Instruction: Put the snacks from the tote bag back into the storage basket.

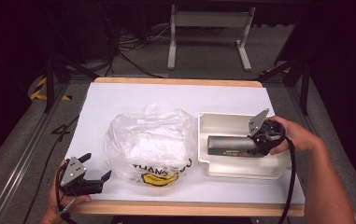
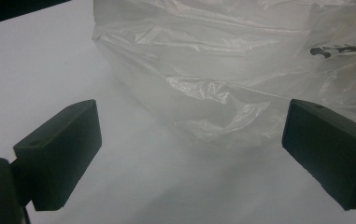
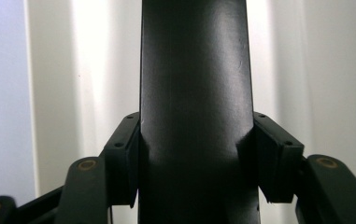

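Two tools are seen from above: the right tool (image 1: 259, 142) is clamped on a dark bar (image 1: 229, 145) over the white tray (image 1: 241, 169), a grip confirmed by its own view, while the left tool (image 2: 192, 158) is held apart beside the plastic bag (image 2: 241, 60) on the bench (image 1: 119, 95).

The left gripper (image 1: 96, 179) sits low at the near left, held in the person's left hand (image 1: 61, 198), its jaws standing wide apart with nothing between them. The right forearm comes in from the lower right; the right hand (image 1: 295, 135) holds the right gripper (image 1: 255, 145) pointing leftward, apparently about level, jaws clamped on a dark bar (image 3: 195, 93).
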Demonstrator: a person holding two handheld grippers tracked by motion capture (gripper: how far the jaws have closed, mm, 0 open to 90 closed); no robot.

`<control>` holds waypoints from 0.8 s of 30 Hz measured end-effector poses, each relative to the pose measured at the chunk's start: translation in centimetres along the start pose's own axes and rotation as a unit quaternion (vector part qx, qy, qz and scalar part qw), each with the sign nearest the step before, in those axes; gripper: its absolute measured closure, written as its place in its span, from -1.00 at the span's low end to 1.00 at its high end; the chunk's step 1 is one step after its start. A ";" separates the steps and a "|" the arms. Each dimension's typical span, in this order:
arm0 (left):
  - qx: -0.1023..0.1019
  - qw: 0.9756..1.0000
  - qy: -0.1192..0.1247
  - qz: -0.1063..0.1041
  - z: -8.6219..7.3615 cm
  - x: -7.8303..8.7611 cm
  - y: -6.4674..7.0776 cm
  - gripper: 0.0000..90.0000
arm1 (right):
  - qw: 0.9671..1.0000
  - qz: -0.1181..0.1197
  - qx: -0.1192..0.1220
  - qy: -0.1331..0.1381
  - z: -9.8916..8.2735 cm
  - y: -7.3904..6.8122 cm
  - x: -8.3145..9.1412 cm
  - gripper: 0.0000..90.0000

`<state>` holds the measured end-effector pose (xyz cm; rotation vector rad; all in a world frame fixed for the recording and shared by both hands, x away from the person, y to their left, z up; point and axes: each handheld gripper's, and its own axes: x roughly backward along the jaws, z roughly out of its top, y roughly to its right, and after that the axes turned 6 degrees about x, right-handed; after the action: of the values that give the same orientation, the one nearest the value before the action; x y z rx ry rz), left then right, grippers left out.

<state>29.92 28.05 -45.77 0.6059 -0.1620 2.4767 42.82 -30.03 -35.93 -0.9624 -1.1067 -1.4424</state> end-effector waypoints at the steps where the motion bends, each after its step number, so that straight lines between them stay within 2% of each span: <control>1: 0.000 1.000 0.000 0.000 0.0 0.0 0.0 -0.87 | 1.000 0.000 0.003 -0.006 0.1 0.1 -0.1 -0.06; 7: -0.002 1.000 -0.001 -0.003 0.0 0.0 0.1 -0.87 | 0.999 -0.006 -0.001 -0.045 0.4 0.4 -0.7 -0.06; 9: -0.002 1.000 0.000 -0.004 -0.1 0.0 0.1 -0.87 | 0.999 -0.014 0.004 -0.051 0.5 0.5 -0.9 -0.06; 12: -0.003 1.000 -0.001 -0.004 0.0 0.0 0.1 -0.87 | 0.998 -0.013 0.002 -0.066 0.6 0.6 -1.2 -0.06; 16: -0.005 1.000 -0.002 -0.004 -0.1 0.0 0.1 -0.87 | 0.997 -0.015 0.001 -0.077 0.6 0.7 -1.5 -0.06; 18: -0.005 1.000 -0.002 -0.004 -0.1 0.0 0.1 -0.87 | 0.997 -0.015 0.005 -0.076 0.6 0.8 -1.5 -0.06; 20: -0.005 1.000 -0.002 -0.005 -0.1 0.0 0.1 -0.87 | 0.997 -0.015 -0.003 -0.076 0.6 0.7 -1.5 -0.06; 24: -0.007 1.000 -0.003 -0.005 -0.1 0.0 0.1 -0.87 | 0.997 -0.013 -0.003 -0.077 0.6 0.7 -1.5 -0.07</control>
<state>29.82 27.94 -45.84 0.6082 -0.1777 2.4631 43.73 -29.10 -37.11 -1.0815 -1.2318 -1.4120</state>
